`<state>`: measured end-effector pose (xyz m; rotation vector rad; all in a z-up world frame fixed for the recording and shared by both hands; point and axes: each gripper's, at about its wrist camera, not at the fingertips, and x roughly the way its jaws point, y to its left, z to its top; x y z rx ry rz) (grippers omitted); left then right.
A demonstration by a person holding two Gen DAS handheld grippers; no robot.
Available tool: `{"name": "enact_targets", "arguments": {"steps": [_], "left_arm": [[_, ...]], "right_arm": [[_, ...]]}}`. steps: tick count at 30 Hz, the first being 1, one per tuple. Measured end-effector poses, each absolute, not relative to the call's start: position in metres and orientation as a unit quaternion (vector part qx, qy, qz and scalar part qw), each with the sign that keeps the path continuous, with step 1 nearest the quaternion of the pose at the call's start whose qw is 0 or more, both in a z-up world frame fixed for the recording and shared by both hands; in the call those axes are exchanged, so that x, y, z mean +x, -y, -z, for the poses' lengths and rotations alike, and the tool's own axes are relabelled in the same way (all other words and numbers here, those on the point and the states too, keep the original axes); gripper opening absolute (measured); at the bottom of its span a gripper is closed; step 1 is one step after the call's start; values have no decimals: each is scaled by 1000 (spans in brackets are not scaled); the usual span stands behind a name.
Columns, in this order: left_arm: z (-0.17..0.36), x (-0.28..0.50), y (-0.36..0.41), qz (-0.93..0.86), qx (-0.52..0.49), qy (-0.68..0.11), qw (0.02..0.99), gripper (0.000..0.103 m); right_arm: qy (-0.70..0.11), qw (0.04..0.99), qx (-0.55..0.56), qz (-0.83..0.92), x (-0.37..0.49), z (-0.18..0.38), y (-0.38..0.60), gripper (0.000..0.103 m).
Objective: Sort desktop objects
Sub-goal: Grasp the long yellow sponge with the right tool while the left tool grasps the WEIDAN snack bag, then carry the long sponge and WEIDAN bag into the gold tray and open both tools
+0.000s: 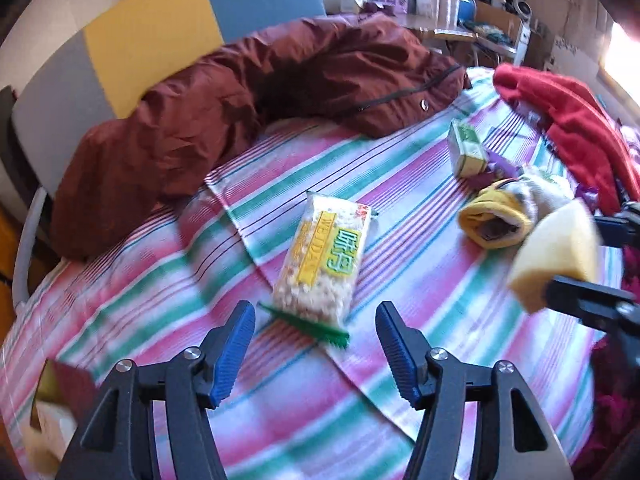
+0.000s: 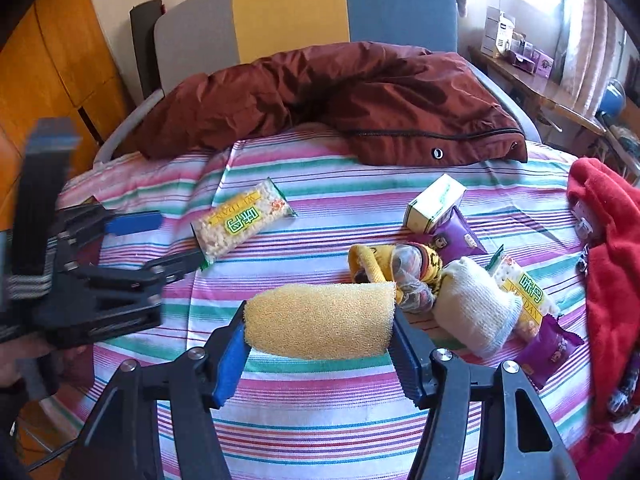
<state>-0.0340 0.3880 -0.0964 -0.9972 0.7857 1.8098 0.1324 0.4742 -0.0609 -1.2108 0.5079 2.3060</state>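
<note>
Hovering over the striped sheet (image 1: 420,184) in the left wrist view, the left tool (image 1: 316,348) has its jaws spread wide with nothing between them. Rice-snack packet (image 1: 324,260) lies just ahead of the fingertips, green sealed end nearest. Off to the right, the right tool (image 1: 576,264) grips a yellow sponge (image 1: 556,252). Yellow sock (image 1: 496,224) and a small green-and-white box (image 1: 466,150) lie further back right. Maroon jacket (image 1: 240,100) piled at the far side, red garment (image 1: 568,128) at the right edge.

Right wrist view: right tool (image 2: 320,344) clamped on the sponge (image 2: 320,320) end to end, held above the sheet (image 2: 320,420). Left tool (image 2: 156,240) at left, jaws apart, lower finger tip close to the packet (image 2: 240,224). Sock (image 2: 384,264), white sock (image 2: 476,304), box (image 2: 434,202), purple packets (image 2: 456,236) and a second rice-snack packet (image 2: 524,296) cluster right of the sponge. Jacket (image 2: 360,100) behind, red garment (image 2: 608,248) right.
</note>
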Motion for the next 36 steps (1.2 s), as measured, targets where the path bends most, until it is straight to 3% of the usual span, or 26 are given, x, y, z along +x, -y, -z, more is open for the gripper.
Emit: {"name": "enact_targets", "arguments": {"steps": [10, 18, 22, 36], "left_arm": [[125, -50, -425, -701, -408, -359, 463, 64], [131, -68, -432, -695, -427, -318, 483, 63], [129, -62, -430, -704, -421, -321, 473, 50], [84, -31, -366, -773, -402, -239, 429, 49]], "right_arm": [[-187, 234, -441, -846, 131, 60, -474, 64], [-186, 236, -443, -845, 132, 61, -474, 64], [-177, 235, -445, -846, 130, 62, -472, 64], [-131, 230, -454, -851, 126, 65, -458, 64]]}}
